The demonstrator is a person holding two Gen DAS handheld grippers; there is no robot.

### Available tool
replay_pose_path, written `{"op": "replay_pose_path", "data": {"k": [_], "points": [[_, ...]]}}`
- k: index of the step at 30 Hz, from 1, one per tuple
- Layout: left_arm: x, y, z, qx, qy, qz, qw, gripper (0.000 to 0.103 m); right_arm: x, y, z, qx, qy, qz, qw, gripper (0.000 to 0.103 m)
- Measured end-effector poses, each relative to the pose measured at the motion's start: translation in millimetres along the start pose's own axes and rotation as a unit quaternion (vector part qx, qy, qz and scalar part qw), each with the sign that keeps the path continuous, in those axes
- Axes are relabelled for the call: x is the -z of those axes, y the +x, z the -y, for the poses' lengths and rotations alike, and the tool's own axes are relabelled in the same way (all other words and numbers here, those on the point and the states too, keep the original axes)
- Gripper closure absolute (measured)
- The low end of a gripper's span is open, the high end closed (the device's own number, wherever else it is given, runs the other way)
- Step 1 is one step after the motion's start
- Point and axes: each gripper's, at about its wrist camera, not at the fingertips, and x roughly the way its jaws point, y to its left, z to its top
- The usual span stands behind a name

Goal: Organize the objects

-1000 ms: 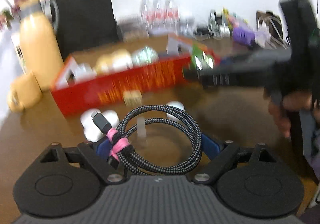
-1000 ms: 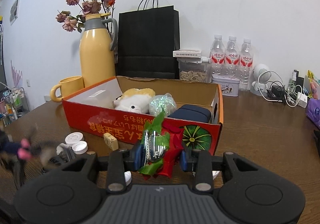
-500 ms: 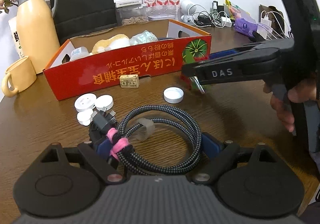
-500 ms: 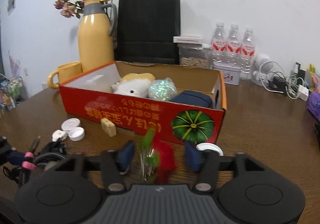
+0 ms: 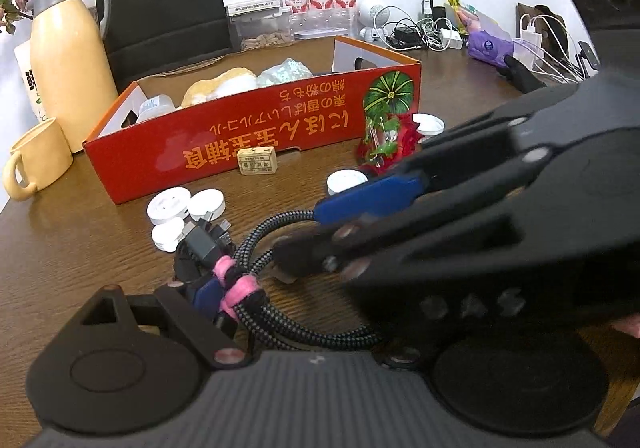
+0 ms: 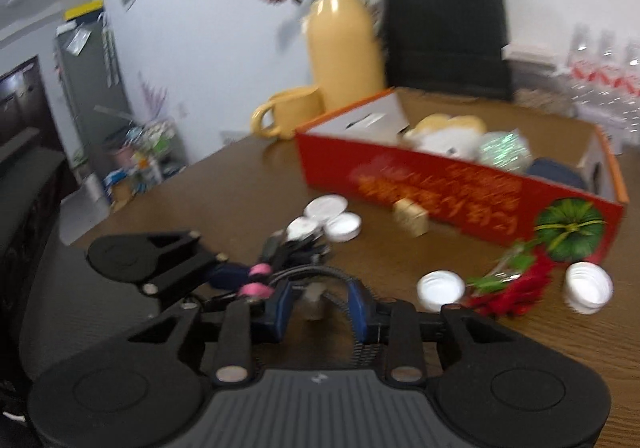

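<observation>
Left wrist view, nearest first: what have we got?

— The left gripper (image 5: pixel 304 308) is clamped wide on the braided cable (image 5: pixel 272 232), a black-and-white coil bound with pink ties (image 5: pixel 236 288), low over the brown table (image 6: pixel 240 187), same as a second ago.

— And the right gripper (image 6: pixel 318 308)?

— Big change! A second ago it held the red flower (image 6: pixel 516 288). Now it has swung left across the coil, and its jaws have just been closing. The blue pads stand a narrow gap apart, either side of a small clear ring (image 6: pixel 316 302) in the coil's middle. They don't seem to touch it, though the view is blurred.

— Where's the flower?

— Lying on the table to the right, red bloom and green leaves, between two white caps (image 6: pixel 440 290), just in front of the pumpkin corner of the red box (image 6: pixel 440 187).

— Farther back?

— A small tan block (image 6: pixel 412 215) against the box front, then the yellow jug (image 6: pixel 344 51) behind.
</observation>
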Motion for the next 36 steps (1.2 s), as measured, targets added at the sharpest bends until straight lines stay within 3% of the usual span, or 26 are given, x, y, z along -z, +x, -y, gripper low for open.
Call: {"op": "replay_pose_path", "data": {"k": [4, 7, 13, 24, 36], "points": [[1.0, -1.3, 0.8, 0.001, 0.002, 0.003, 1.0, 0.013, -1.7, 6.6, -7.3, 0.006, -0.015, -0.019, 1.0, 0.091], [1.2, -1.8, 0.9, 0.002, 0.002, 0.004, 1.0, 0.013, -0.9, 8.0, -8.8, 0.009, -0.018, -0.024, 1.0, 0.096], [0.9, -4.9, 0.2, 0.005, 0.001, 0.01, 0.9999, 0.013, 0.2, -4.7, -6.3, 0.013, -0.012, -0.001, 1.0, 0.097], [-10.7, -18.3, -10.7, -0.007, -0.017, 0.039, 0.9991, 0.013, -14.8, -45.6, 20.8, 0.04, 0.023, 0.082, 0.996, 0.097], [-71.3, -19.4, -41.8, -0.035, -0.05, 0.103, 0.9928, 0.013, -53.7, -57.0, 75.0, 0.115, 0.059, 0.152, 0.98, 0.097]]}}
